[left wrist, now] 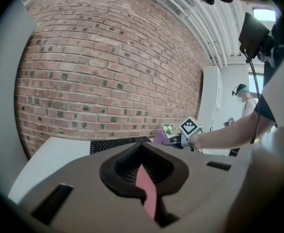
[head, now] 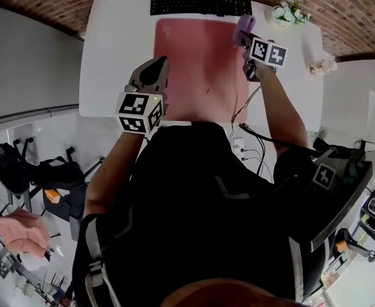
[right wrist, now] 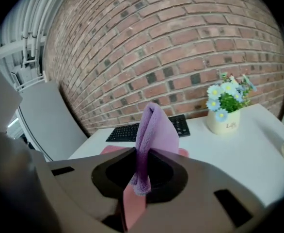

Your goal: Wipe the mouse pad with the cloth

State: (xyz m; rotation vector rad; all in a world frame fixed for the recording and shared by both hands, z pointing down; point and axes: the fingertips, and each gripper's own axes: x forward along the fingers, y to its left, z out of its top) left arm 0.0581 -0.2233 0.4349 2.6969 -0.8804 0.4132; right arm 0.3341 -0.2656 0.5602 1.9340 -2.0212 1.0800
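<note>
The purple cloth point(head: 246, 24) is pinched upright in the right hand-held gripper point(head: 244, 37) over the pink mouse pad's point(head: 191, 62) far right corner, seemingly poised for a wiping stroke. The left hand-held gripper point(head: 160, 64), pressed together and empty, is held at the near left edge, clear of the path.

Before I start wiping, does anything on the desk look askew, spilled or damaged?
Nothing stands out. The pink rectangular mouse pad lies flat and square on the white desk, the black keyboard sits straight behind it, and the right gripper grips the purple fleece cloth.
</note>
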